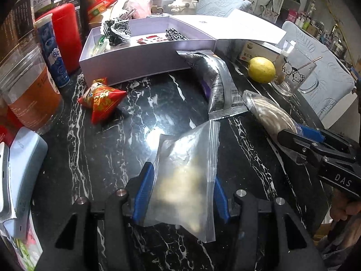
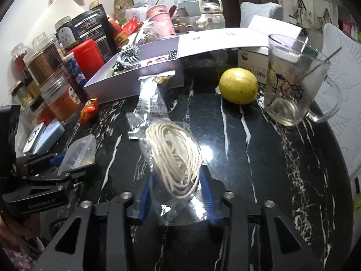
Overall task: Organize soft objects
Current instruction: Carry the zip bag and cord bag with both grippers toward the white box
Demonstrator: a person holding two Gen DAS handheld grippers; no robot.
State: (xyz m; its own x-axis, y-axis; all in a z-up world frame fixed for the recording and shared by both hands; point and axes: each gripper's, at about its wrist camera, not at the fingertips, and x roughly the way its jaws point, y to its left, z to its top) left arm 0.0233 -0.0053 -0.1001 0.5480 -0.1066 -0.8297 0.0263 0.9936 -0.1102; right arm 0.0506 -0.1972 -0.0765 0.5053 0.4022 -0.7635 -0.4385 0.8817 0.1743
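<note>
My left gripper (image 1: 181,178) is shut on a clear zip bag of pale soft filling (image 1: 185,176), held over the black marble table (image 1: 112,153). My right gripper (image 2: 174,180) is shut on a clear bag of coiled white cord (image 2: 174,158); this bag also shows in the left wrist view (image 1: 268,115). An open lavender box (image 1: 140,54) behind holds black-and-white checked scrunchies (image 1: 117,30). A silver snack packet (image 1: 216,83) leans on the box front. A red pyramid pouch (image 1: 102,98) lies left of it.
A lemon (image 2: 239,85) and a glass cartoon mug (image 2: 291,79) stand at the right. Jars, a red canister (image 1: 66,37) and a blue tube (image 1: 53,52) crowd the left. A light blue case (image 1: 21,176) lies at the left edge.
</note>
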